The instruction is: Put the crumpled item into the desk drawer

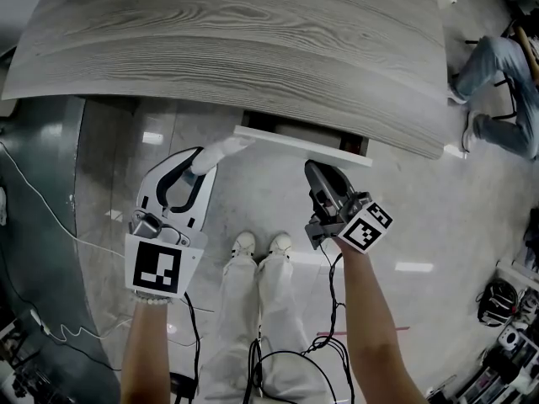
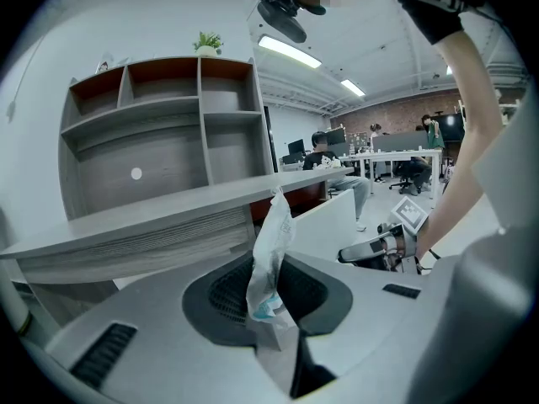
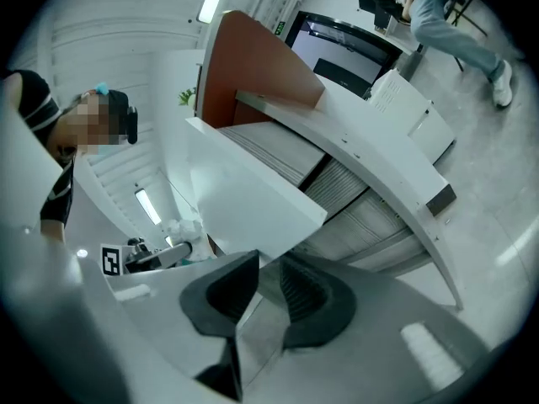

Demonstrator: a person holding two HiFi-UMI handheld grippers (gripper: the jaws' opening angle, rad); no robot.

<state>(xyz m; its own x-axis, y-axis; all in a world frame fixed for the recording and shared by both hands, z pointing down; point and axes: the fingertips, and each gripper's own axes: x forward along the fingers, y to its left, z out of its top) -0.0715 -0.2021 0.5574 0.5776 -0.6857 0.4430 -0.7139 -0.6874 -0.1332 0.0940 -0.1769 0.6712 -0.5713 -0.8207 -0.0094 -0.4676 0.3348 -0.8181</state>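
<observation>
The crumpled item (image 1: pixel 221 150) is a white, scrunched wrapper, and my left gripper (image 1: pixel 198 163) is shut on it just left of the drawer. In the left gripper view the crumpled item (image 2: pixel 274 242) stands up from between the pads of the left gripper (image 2: pixel 271 269). The desk drawer (image 1: pixel 299 144) hangs a little way out under the grey wood-grain desk top (image 1: pixel 236 32). My right gripper (image 1: pixel 318 172) points at the drawer's white front from just below. In the right gripper view the right gripper (image 3: pixel 268 263) shows a gap between its jaws, with the drawer front's (image 3: pixel 253 192) lower corner at their mouth; contact cannot be told.
A seated person (image 1: pixel 505 82) is on the floor side at the far right. Cables (image 1: pixel 50 217) trail over a dark curved base on the left. My own legs and white shoes (image 1: pixel 261 247) stand below the drawer. A wooden shelf unit (image 2: pixel 160 124) rises behind the desk.
</observation>
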